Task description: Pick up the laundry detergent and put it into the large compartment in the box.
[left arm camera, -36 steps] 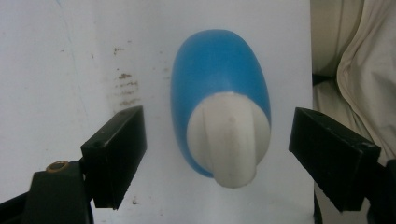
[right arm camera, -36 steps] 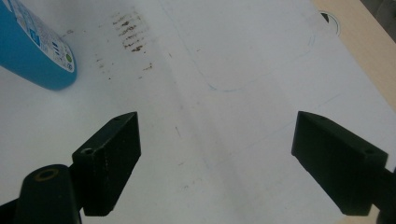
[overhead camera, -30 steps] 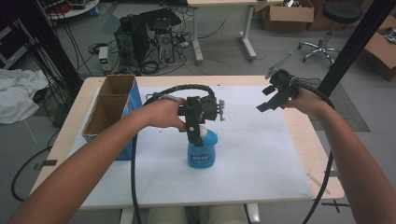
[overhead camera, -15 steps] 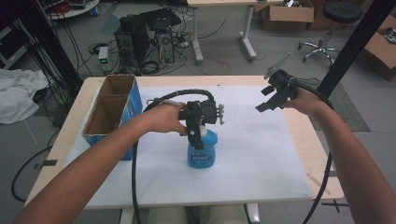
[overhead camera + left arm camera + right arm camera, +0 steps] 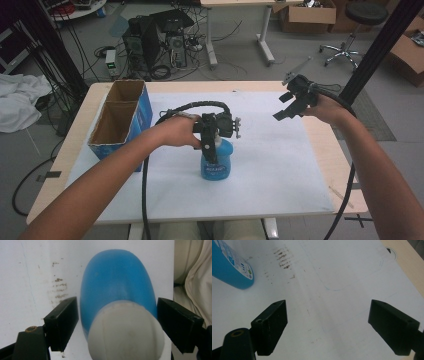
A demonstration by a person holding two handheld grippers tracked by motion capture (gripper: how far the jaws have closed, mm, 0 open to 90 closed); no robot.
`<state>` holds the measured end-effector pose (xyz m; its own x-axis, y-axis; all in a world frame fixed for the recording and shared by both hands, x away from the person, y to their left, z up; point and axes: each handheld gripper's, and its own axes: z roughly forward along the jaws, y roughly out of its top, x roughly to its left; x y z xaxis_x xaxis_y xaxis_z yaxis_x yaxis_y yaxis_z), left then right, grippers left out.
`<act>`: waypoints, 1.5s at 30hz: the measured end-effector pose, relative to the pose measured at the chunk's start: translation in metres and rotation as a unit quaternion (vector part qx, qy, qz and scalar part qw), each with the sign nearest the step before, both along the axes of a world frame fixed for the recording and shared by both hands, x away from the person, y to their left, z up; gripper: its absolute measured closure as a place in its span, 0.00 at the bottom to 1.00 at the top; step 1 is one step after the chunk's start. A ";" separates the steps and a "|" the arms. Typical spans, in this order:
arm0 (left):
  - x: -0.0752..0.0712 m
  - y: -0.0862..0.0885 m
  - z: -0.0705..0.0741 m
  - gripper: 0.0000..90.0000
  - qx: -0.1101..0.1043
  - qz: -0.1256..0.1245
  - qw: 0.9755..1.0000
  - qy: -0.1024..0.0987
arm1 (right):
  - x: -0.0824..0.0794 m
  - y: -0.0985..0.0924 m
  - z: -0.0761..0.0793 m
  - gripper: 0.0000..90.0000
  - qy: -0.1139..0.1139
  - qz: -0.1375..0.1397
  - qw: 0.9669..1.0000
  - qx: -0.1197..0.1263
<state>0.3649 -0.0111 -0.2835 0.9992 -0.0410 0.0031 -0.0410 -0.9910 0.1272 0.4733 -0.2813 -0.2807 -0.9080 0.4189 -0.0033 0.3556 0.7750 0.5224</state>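
Observation:
A blue plastic bottle [image 5: 216,164] with a white cap [image 5: 125,332] stands upright on the white sheet [image 5: 280,170] near the middle of the table. My left gripper [image 5: 210,147] comes down over its top. In the left gripper view the bottle [image 5: 117,282] sits between the two jaws of the left gripper [image 5: 117,315], which are spread wide and stand close to its sides. My right gripper [image 5: 291,104] hovers open above the table's right part, with nothing in it. In the right gripper view, the right gripper [image 5: 328,315] looks down on bare sheet, the bottle [image 5: 229,267] at the upper left.
An open blue cardboard box [image 5: 120,120] with two compartments stands at the table's left. The wooden table edge [image 5: 325,145] shows right of the sheet. Black cables trail from both grippers. Desks, computers and a chair stand on the floor beyond.
My left gripper has come down a little over the bottle's top. The right gripper has hardly moved.

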 end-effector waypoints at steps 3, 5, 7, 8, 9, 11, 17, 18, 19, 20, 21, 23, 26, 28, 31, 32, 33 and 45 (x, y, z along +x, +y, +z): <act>0.000 -0.001 -0.002 0.22 -0.001 0.000 1.000 -0.001 | 0.000 0.000 0.000 0.17 0.000 0.000 1.000 0.001; 0.000 -0.001 -0.003 0.22 0.000 -0.002 1.000 -0.001 | 0.000 0.000 0.000 0.17 0.000 0.000 1.000 0.001; -0.001 -0.001 -0.004 0.22 0.001 -0.004 1.000 -0.001 | 0.000 0.000 0.000 0.17 0.000 0.001 1.000 0.001; -0.001 -0.001 -0.005 0.23 0.001 -0.003 1.000 0.000 | 0.000 0.000 0.000 0.17 0.000 0.002 1.000 0.001; -0.001 -0.001 -0.005 0.23 0.001 -0.003 1.000 -0.001 | 0.000 0.000 -0.001 0.17 0.000 0.001 1.000 0.001; 0.000 -0.001 -0.006 0.23 0.001 -0.004 1.000 -0.001 | 0.000 0.000 0.000 0.18 0.000 0.000 1.000 0.001; -0.001 -0.001 -0.007 0.26 0.000 -0.007 1.000 -0.002 | 0.000 0.000 0.000 0.17 -0.001 0.000 1.000 0.003; -0.001 -0.002 -0.007 0.28 -0.001 -0.009 1.000 -0.002 | 0.000 0.000 0.000 0.17 -0.001 0.000 1.000 0.002; -0.001 -0.002 -0.007 0.28 -0.001 -0.009 1.000 -0.002 | 0.001 0.000 0.000 0.18 -0.002 0.001 1.000 0.002; -0.001 -0.002 -0.007 0.28 -0.001 -0.008 1.000 -0.002 | 0.001 0.000 0.000 0.17 -0.002 0.002 1.000 0.003; -0.001 -0.002 -0.007 0.28 -0.001 -0.008 1.000 -0.003 | 0.001 0.000 -0.001 0.18 -0.002 0.002 1.000 0.003; -0.001 -0.001 -0.007 0.28 -0.001 -0.007 1.000 -0.003 | 0.001 0.001 -0.001 0.17 -0.001 0.002 1.000 0.002; 0.000 -0.001 -0.007 0.28 -0.001 -0.007 1.000 -0.003 | 0.000 0.001 -0.001 0.18 0.000 0.000 1.000 0.003; 0.000 0.000 -0.007 0.28 -0.002 -0.006 1.000 -0.004 | 0.001 0.001 -0.001 0.18 -0.001 0.001 1.000 0.004; -0.001 0.000 -0.007 0.30 -0.001 -0.006 1.000 -0.003 | 0.001 0.001 -0.001 0.18 -0.001 0.001 1.000 0.003; -0.001 0.000 -0.007 0.31 -0.001 -0.007 1.000 -0.003 | 0.001 0.001 -0.001 0.18 -0.001 0.002 1.000 0.003; -0.001 0.000 -0.007 0.31 -0.002 -0.007 1.000 -0.003 | 0.001 0.001 -0.001 0.17 -0.002 0.002 1.000 0.003; -0.001 0.000 -0.007 0.35 -0.002 -0.010 1.000 -0.006 | 0.001 0.002 -0.001 0.18 0.000 0.004 1.000 0.004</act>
<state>0.3639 -0.0108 -0.2904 0.9980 -0.0609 0.0156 -0.0624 -0.9894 0.1314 0.4746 -0.2789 -0.2822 -0.9113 0.4117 0.0001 0.3496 0.7738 0.5282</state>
